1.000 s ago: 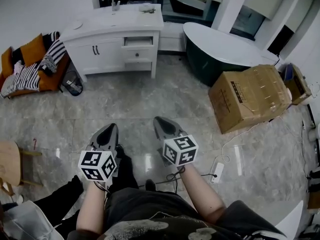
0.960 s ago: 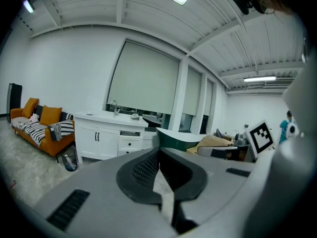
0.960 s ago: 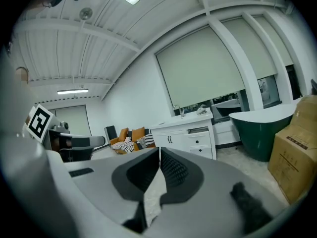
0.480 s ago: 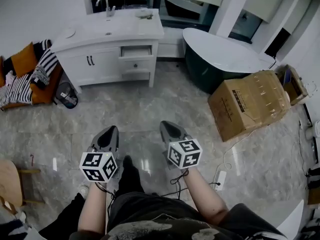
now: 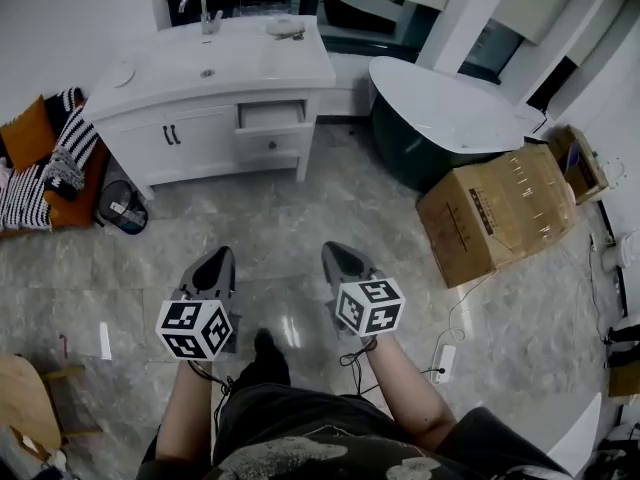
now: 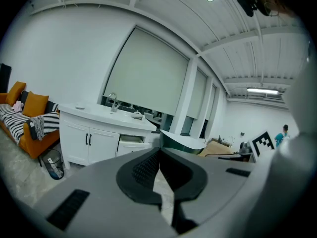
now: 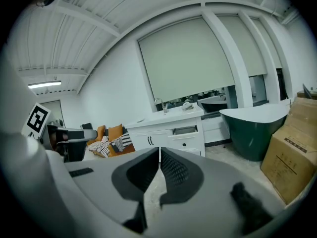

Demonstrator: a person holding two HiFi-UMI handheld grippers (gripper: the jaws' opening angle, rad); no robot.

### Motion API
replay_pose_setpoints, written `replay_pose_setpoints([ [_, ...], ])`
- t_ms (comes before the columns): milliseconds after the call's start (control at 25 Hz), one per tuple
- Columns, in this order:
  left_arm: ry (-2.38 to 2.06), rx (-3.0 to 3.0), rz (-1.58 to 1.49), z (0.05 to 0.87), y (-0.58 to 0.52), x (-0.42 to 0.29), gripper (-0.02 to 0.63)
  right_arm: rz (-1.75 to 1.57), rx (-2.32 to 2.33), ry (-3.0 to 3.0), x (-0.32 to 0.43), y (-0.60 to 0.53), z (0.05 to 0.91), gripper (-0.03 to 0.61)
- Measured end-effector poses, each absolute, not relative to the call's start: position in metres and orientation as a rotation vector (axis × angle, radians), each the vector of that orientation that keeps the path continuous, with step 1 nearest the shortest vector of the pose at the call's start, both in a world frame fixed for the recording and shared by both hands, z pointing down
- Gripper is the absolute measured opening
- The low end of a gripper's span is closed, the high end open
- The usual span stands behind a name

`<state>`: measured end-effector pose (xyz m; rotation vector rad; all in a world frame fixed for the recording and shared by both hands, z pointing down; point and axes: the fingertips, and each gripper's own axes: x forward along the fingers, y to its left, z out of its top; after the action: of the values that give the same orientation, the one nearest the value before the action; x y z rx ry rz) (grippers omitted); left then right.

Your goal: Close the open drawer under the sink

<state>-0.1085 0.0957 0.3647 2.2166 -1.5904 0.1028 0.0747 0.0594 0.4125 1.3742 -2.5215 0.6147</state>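
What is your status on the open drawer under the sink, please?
Left tongs and right tongs shut, empty. White top cabinet drawer open, far ahead, untouched. Brown cardboard box off right, not in the way.

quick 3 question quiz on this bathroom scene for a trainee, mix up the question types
1. True or false: the top drawer of the white cabinet under the sink is pulled out.
2. Which thing stands closest to the cardboard box? A. the sofa B. the bathtub C. the tap
3. Fill in: the left gripper and the right gripper both have their jaws ____, with nothing between them.

Key: 1 true; 2 B; 3 shut
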Motion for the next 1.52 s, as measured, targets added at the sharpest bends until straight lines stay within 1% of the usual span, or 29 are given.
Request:
replay_pose_setpoints([
  [360, -1.523, 2.246, 0.120, 0.370, 0.021, -0.158, 0.014, 0.593, 1.442, -2.448, 0.030, -0.019, 0.416, 0.028],
  [600, -1.480, 2.243, 0.136, 0.384, -0.024, -0.183, 0.014, 0.638, 1.516, -2.389, 0.018, -0.054, 0.431, 0.028],
  [1040, -1.510, 2.183, 0.200, 0.418, -0.083, -0.193, 0.015, 0.635, 1.649, -2.327, 0.031, -0.126, 0.462, 0.028],
  [1280, -1.562, 2.121, 0.261, 0.442, -0.133, -0.200, 0.015, 0.648, 1.540, -2.398, 0.007, -0.196, 0.488, 0.028],
  [1520, -1.592, 2.102, 0.307, 0.467, -0.199, -0.193, 0.015, 0.658, 1.488, -2.357, 0.009, -0.276, 0.525, 0.028],
])
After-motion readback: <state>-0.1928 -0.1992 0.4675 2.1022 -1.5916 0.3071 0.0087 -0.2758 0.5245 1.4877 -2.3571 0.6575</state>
